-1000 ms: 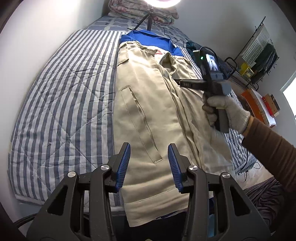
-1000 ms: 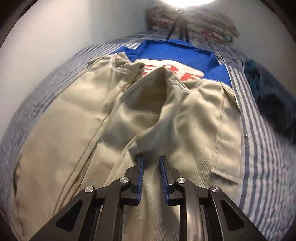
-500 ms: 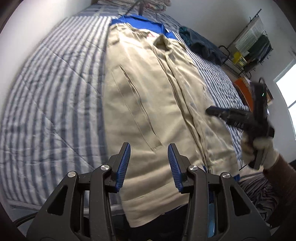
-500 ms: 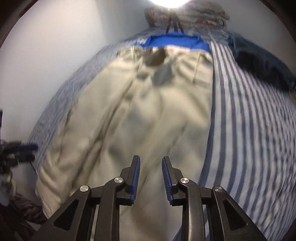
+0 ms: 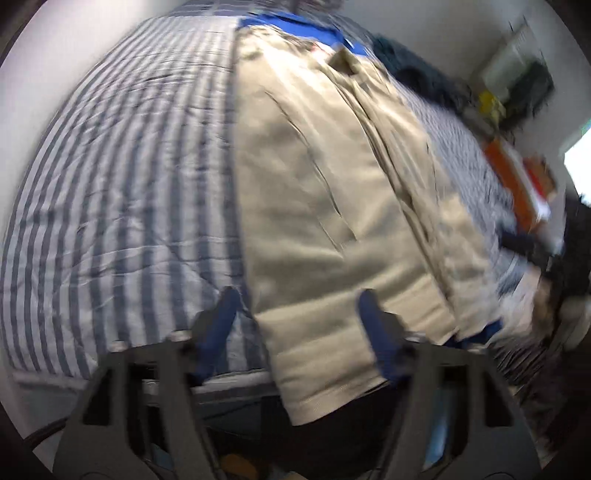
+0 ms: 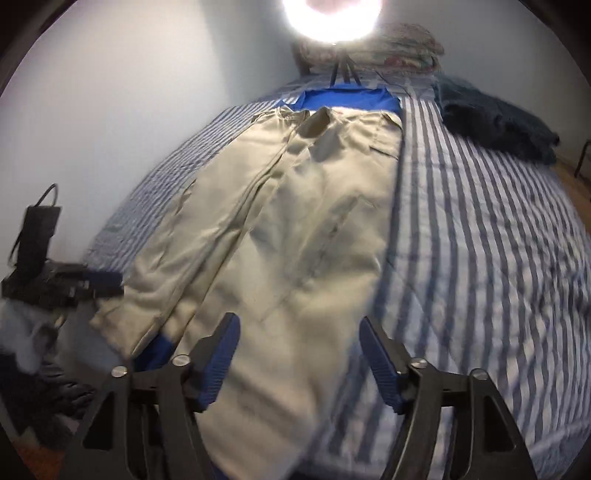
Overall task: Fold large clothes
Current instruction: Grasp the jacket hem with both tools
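Note:
A large beige jacket (image 5: pixel 325 206) lies flat lengthwise on the striped bed, also in the right wrist view (image 6: pixel 295 236). Its hem hangs over the near bed edge. A blue garment (image 6: pixel 347 99) lies under it, showing at the far end and at the near hem (image 6: pixel 157 350). My left gripper (image 5: pixel 297 321) is open and empty, above the jacket's near left hem corner. My right gripper (image 6: pixel 299 350) is open and empty, above the hem's right half. The left gripper also shows in the right wrist view (image 6: pixel 99 282) at the left.
The striped blue and white bedspread (image 6: pixel 480 258) covers the bed. A dark teal garment (image 6: pixel 491 118) lies at the far right. Folded bedding (image 6: pixel 399 55) and a ring light on a tripod (image 6: pixel 332 22) stand at the head. Shelves and orange items (image 5: pixel 517 177) stand right of the bed.
My right gripper let go of the jacket front, pulled back to the near hem and opened wide. My left gripper opened wider and moved left toward the hem corner. The jacket now lies flat.

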